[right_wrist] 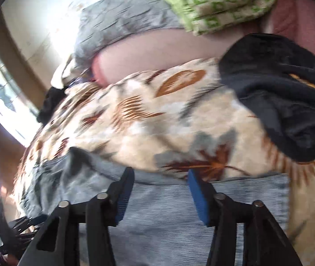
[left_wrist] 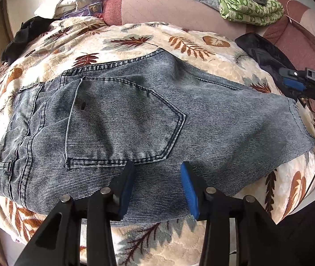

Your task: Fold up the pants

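Cream fleece printed with brown and grey leaves, one blanket, covers the bed under everything you are working on. On it lies one pair of grey-blue denim pants, folded and flat, back pocket up, waistband at the left of your left view and the cut hem edge at the right. Bare blanket rings the denim along its far edge and near edge, with most room at the far side. Beyond that, you have one green patterned cloth on the pink sheet, one dark garment near the hem end, and another black bundle at the far left corner. Your left claw stands spread above the near edge of the denim, nothing between its two blue pads. Your right claw is likewise spread over the hem end, gripping nothing; that view is blurred.
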### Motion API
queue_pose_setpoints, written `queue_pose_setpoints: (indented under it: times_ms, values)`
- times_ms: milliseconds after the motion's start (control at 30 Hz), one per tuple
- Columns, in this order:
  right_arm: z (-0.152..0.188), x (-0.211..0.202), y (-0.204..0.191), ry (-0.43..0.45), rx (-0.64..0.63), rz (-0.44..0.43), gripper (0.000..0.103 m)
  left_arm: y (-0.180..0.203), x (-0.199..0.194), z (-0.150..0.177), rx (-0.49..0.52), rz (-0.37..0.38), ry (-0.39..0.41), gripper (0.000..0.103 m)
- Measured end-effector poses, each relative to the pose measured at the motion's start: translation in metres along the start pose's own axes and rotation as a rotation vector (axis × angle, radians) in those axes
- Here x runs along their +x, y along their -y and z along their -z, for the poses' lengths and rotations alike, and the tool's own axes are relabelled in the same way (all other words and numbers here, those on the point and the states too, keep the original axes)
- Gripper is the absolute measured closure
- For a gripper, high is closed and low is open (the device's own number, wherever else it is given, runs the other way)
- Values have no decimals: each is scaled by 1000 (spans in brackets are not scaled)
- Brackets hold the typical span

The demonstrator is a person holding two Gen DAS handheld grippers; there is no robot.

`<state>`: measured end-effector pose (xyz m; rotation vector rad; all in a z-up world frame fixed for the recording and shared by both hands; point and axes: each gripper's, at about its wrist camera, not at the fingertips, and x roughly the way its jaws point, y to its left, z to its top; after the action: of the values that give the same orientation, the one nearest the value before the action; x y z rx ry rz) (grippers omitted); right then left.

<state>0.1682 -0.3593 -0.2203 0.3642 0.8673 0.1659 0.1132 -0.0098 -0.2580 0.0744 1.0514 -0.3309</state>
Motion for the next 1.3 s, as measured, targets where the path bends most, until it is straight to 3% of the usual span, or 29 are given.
queue_pose_setpoints:
  times_ms: [67, 167, 367, 633, 867, 933, 1067, 1133, 1233, 1300]
  values:
    - [-2, 25, -32, -75, -33, -110, 45, -1, -1, 0, 0, 6, 0, 59]
    - [-5, 61, -69, -167, -65, -189, 46, -4, 0, -2, -6, 18, -9, 59]
    - [-9, 120, -102, -286, -80, -226, 49, -4, 0, -3, -2, 22, -17, 59]
    - [-21, 155, -118, -281, -108, -203, 49, -9, -9, -8, 1, 18, 0, 59]
    - [-22, 181, -123, -362, -156, -216, 50, -16, -7, -10, -22, 26, -20, 59]
    - [-23, 180, -128, -379, -179, -219, 61, -16, -6, -10, -21, 26, -23, 59]
    - [-20, 180, -134, -408, -211, -195, 67, -16, -5, -11, -24, 35, -24, 59]
    - [-19, 183, -131, -405, -208, -167, 84, -15, -5, -11, -22, 31, -27, 59]
    - [-22, 180, -126, -389, -199, -169, 101, -16, -4, -12, -29, 33, -32, 59]
    - [-25, 173, -129, -351, -220, -152, 101, -16, -4, -14, -36, 34, -35, 59]
